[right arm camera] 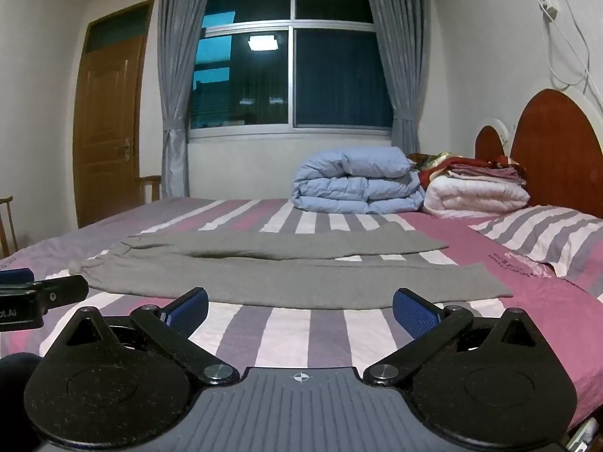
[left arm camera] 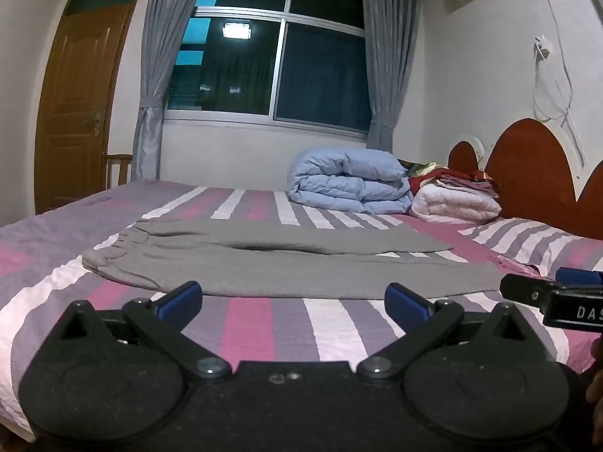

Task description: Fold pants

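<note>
Grey pants (left arm camera: 286, 260) lie flat and unfolded on the bed (left arm camera: 264, 324) just ahead of both grippers — left gripper (left arm camera: 294, 297), right gripper (right arm camera: 299, 307) spread wide, empty — every fold remains.

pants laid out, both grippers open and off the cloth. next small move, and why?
Probably ease both forward and down to the near edge of the grey pants. The left gripper and right gripper hang open above the striped sheet, just short of the cloth, holding nothing. The pants lie flat, legs side by side, waistband to the left.
</note>
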`<state>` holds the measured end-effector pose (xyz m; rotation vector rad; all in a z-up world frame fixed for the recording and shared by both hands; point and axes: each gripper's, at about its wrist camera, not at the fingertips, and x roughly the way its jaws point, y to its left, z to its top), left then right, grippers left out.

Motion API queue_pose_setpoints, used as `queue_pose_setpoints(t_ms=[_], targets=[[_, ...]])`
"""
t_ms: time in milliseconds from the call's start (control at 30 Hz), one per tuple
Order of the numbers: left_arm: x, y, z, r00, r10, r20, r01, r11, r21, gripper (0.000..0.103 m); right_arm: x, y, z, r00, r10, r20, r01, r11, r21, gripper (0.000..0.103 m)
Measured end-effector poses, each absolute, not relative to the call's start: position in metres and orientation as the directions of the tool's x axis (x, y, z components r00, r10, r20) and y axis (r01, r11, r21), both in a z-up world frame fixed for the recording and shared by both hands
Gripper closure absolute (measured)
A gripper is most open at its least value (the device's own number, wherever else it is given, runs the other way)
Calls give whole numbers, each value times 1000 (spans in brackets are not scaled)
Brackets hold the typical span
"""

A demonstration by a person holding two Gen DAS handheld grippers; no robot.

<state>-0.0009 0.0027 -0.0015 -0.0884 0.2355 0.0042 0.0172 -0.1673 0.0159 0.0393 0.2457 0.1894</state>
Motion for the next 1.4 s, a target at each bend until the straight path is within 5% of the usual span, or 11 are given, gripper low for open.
queue_pose_setpoints(t_ms=[1400], targets=[[3,4,-2,975,-16,-222,0,997,-71,6,20,-171,5,951,187,-246,-172,982,79,0]])
